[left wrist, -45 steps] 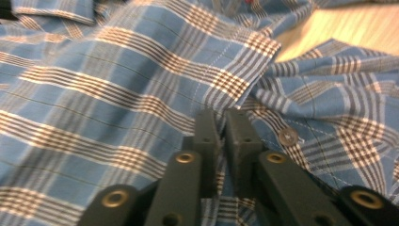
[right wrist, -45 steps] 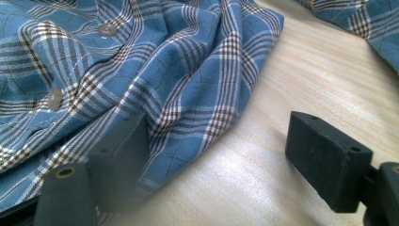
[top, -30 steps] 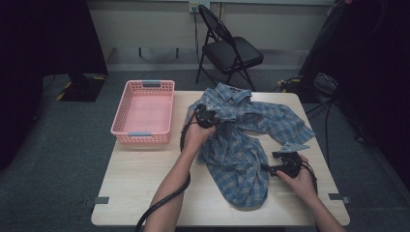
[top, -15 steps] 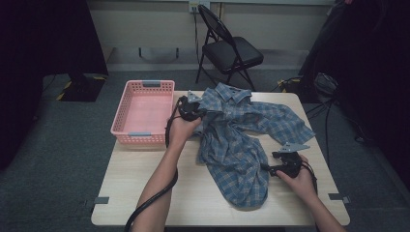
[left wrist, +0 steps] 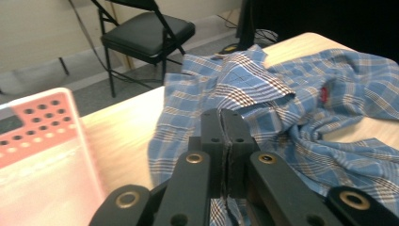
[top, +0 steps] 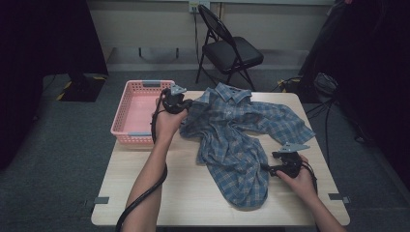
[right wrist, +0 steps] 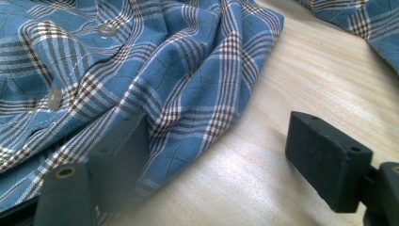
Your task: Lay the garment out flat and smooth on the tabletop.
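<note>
The left gripper (top: 186,103) had its jaws pressed together on a fold of the blue plaid shirt (top: 237,140); in the left gripper view the cloth ran down into the seam between the two fingers (left wrist: 212,136), and the shirt's collar and a small red label lay just beyond their tips. The pink basket (top: 126,129) stood just beside that gripper, on the side away from the shirt. The shirt lay crumpled across the middle of the wooden table (top: 145,198), one sleeve stretched out flat. The right gripper (top: 272,162) rested low at the shirt's nearer edge with its jaws wide apart: in its own view one finger (right wrist: 123,150) touched the hem of the cloth, with two buttons just past it, while the other finger (right wrist: 327,157) stood over bare table, well clear of the fabric. A black folding chair (top: 231,50) stood on the floor beyond the table.
</note>
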Available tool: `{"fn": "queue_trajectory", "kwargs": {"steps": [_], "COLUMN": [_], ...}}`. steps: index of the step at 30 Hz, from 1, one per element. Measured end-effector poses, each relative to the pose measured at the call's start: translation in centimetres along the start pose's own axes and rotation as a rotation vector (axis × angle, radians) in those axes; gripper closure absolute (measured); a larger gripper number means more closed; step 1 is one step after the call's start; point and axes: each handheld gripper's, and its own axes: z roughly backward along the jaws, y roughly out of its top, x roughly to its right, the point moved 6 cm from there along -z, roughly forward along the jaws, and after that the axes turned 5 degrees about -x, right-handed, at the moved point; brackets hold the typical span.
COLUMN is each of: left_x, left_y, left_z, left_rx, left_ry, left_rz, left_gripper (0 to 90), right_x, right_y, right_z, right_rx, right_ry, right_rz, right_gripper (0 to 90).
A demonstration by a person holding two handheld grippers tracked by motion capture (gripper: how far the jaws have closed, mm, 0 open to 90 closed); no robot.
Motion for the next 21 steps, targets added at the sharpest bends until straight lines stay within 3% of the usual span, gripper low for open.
{"fn": "queue_trajectory", "kwargs": {"steps": [12,17,21], "left_x": [-3.1,-5.3,-7.5], "left_y": [-0.2,-0.6,-1.1], "left_z": [1.8,2.5,3.0], "left_rx": [0.042,0.054,0.054], "left_ry": [0.052,0.086,0.138], "left_rz": [0.057,0.088,0.103], "left_gripper": [89.0,89.1,89.0], "right_x": [0.0,0.0,0.0], "right_y": [0.0,0.0,0.0], "right_z": [0.0,0.0,0.0], "right_rx": [0.000,0.000,0.000], "right_ry": [-0.001,-0.001,-0.001], "right_rz": [0.001,0.001,0.001], "right_gripper": [21.3,21.3,21.2]}}
